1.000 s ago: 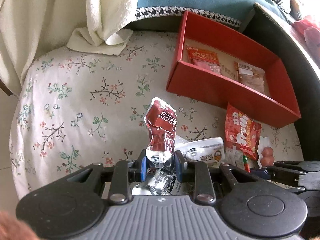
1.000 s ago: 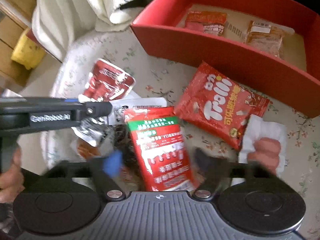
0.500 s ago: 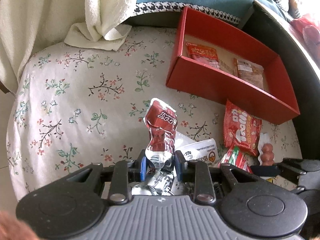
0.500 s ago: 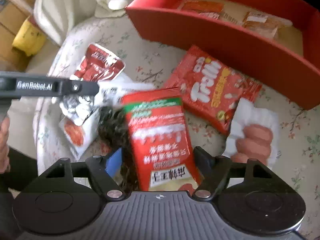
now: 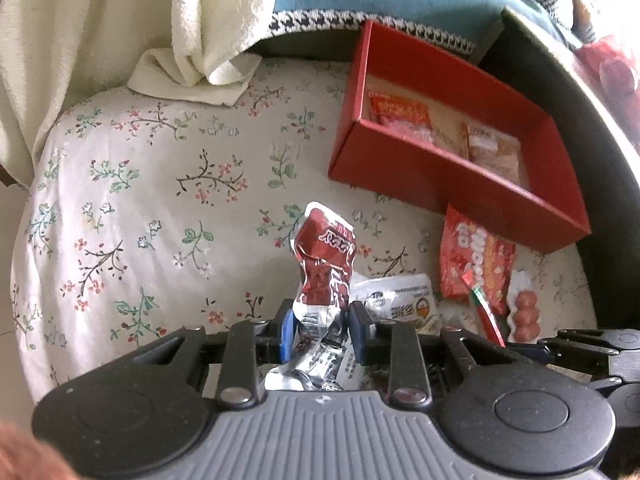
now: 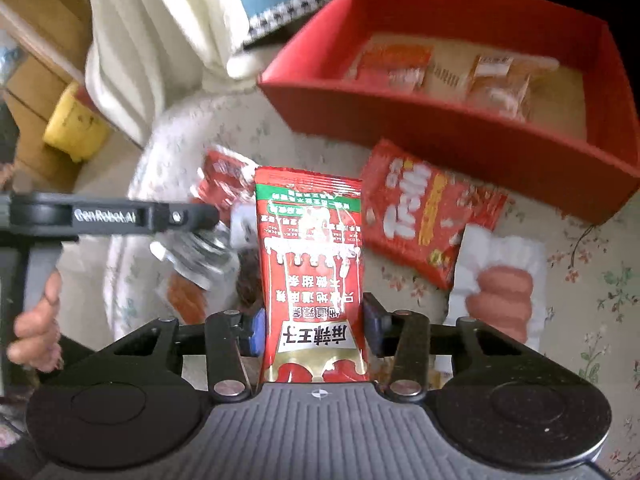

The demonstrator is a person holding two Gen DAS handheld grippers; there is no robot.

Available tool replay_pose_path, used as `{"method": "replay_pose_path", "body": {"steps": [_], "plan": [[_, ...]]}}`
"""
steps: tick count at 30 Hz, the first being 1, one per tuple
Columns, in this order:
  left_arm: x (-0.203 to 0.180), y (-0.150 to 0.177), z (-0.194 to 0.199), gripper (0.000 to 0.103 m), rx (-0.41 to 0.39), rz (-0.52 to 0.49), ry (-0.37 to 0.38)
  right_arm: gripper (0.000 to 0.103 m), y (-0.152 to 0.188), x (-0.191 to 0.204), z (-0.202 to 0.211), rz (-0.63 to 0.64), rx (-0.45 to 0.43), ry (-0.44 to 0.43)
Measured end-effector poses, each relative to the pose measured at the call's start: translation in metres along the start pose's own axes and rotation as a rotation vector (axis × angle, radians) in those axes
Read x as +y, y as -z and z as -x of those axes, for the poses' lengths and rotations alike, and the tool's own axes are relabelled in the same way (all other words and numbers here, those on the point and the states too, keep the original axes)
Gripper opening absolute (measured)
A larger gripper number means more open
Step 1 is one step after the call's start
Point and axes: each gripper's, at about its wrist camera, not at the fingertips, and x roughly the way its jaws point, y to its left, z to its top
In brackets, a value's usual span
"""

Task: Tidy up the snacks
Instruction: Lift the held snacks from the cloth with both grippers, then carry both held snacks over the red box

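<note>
My left gripper [image 5: 322,330] is shut on a dark red foil packet [image 5: 326,264], held upright above the floral cloth. My right gripper [image 6: 313,332] has its jaws closing on a red and green packet [image 6: 310,248]. Both pads touch its edges and it stands raised off the cloth. The red box [image 5: 440,184] sits at the back right with an orange packet [image 5: 400,110] and a tan packet [image 5: 494,146] inside. In front of the box [image 6: 440,120] lie a red Trolli bag [image 6: 424,208] and a sausage pack [image 6: 500,292].
A white packet [image 5: 400,296] and other small packets lie by the left gripper. A cream towel [image 5: 192,40] hangs over the floral cloth [image 5: 140,200] at the back left. A hand [image 6: 36,320] holds the left gripper's handle. A dark rim runs along the right.
The right jaws have closed in on the red and green packet and raised it upright off the cloth. The left gripper keeps its hold and has not moved.
</note>
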Motion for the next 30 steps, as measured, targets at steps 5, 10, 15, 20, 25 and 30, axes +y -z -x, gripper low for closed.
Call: {"method": "replay_pose_path", "body": {"steps": [5,10,15,20,25,30], "plan": [[-0.001,-0.003,0.010,0.022,-0.033,-0.003,0.013,0.054,-0.007,0.002,0.007,-0.007,-0.036,-0.007],[-0.002,0.000,-0.003,0.032,-0.016,-0.011,-0.021,0.054,-0.007,0.000,0.006,-0.015,-0.028,0.001],[-0.011,0.000,-0.016,0.069,-0.033,-0.030,-0.122,0.054,-0.007,-0.005,0.011,-0.027,-0.042,0.003],[-0.047,0.014,-0.035,0.052,-0.001,-0.199,-0.193,0.054,-0.004,-0.021,0.019,-0.050,-0.059,0.003],[-0.075,0.027,-0.040,0.050,-0.021,-0.323,-0.228,0.054,-0.001,-0.034,0.029,-0.077,-0.079,0.007],[-0.085,0.028,-0.045,0.044,-0.033,-0.363,-0.281,0.054,0.001,-0.041,0.040,-0.093,-0.107,0.001]]}}
